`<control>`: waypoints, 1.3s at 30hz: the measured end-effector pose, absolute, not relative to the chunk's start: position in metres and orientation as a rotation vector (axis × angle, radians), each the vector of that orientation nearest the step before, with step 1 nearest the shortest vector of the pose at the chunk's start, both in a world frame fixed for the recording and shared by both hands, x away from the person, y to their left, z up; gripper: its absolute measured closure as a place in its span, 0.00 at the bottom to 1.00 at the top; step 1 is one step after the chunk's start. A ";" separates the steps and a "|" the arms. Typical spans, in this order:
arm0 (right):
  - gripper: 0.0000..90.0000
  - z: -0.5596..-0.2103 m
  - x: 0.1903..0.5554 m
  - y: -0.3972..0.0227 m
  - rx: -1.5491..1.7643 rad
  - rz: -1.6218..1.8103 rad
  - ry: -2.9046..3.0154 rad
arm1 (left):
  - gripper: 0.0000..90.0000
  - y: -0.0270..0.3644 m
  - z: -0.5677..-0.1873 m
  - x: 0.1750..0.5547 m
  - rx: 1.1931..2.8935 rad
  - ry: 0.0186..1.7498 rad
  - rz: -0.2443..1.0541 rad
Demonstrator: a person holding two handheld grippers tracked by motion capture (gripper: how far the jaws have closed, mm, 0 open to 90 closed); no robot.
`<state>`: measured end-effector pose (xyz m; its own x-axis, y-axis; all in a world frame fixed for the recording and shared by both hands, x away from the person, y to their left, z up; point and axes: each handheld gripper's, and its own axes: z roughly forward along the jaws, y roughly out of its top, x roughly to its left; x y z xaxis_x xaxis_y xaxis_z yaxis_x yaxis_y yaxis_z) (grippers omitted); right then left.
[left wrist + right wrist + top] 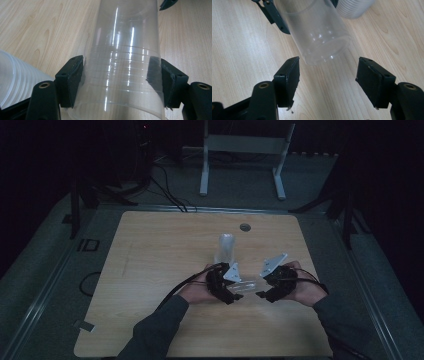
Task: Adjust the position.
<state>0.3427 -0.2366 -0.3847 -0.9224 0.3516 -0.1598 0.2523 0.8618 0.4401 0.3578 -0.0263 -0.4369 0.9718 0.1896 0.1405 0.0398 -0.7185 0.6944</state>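
A: Now, L fingers (72,80) clamp clear cup (125,62) at its ribbed band; R fingers (289,75) spread, nothing between, just short of cup's end.

B: Advice: hold L steady over worktop (150,250); second cup stack (226,247) stands behind; R closes squarely, gently.

A clear plastic cup (122,67) lies nearly level just above the tabletop (160,250), near the front edge and a little right of centre, with fine ridges ringing its wall and its closed base end pointing right. It is pinched across those ridges between two black fingers (71,80). Just beyond it, a stack of similar clear cups (226,249) stands upright on the tabletop.
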 end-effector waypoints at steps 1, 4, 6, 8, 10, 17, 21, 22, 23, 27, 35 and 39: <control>0.38 -0.385 0.342 -0.236 0.456 0.619 2.803 | 0.33 -0.027 -0.437 0.357 2.361 0.159 0.259; 0.38 -0.385 0.342 -0.234 0.437 0.615 2.815 | 0.33 -0.028 -0.437 0.356 2.363 0.147 0.264; 0.38 -0.386 0.342 -0.233 0.430 0.618 2.819 | 0.33 -0.029 -0.437 0.355 2.365 0.137 0.266; 0.38 -0.386 0.343 -0.232 0.422 0.618 2.825 | 0.33 -0.030 -0.436 0.354 2.371 0.123 0.271; 0.37 -0.387 0.343 -0.231 0.415 0.619 2.831 | 0.33 -0.031 -0.436 0.353 2.371 0.115 0.277; 0.37 -0.391 0.341 -0.226 0.363 0.600 2.865 | 0.33 -0.036 -0.436 0.347 2.393 0.058 0.295; 0.37 -0.393 0.340 -0.223 0.349 0.597 2.879 | 0.33 -0.037 -0.434 0.346 2.382 0.040 0.298; 0.37 -0.394 0.340 -0.223 0.347 0.593 2.883 | 0.33 -0.037 -0.434 0.345 2.380 0.036 0.298; 0.38 -0.394 0.339 -0.222 0.345 0.592 2.887 | 0.33 -0.037 -0.433 0.345 2.379 0.032 0.298; 0.38 -0.396 0.339 -0.220 0.331 0.583 2.897 | 0.33 -0.038 -0.434 0.344 2.380 0.019 0.298; 0.38 -0.400 0.338 -0.218 0.313 0.558 2.916 | 0.32 -0.038 -0.433 0.343 2.374 -0.010 0.300; 0.41 -0.402 0.338 -0.218 0.316 0.557 2.916 | 0.32 -0.038 -0.432 0.342 2.369 -0.014 0.298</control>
<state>0.3384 -0.2183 -0.4019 -0.9656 0.2343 -0.1127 0.1763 0.9087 0.3785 0.3421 -0.0380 -0.4324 0.9731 0.0753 0.2177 -0.0953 -0.7290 0.6778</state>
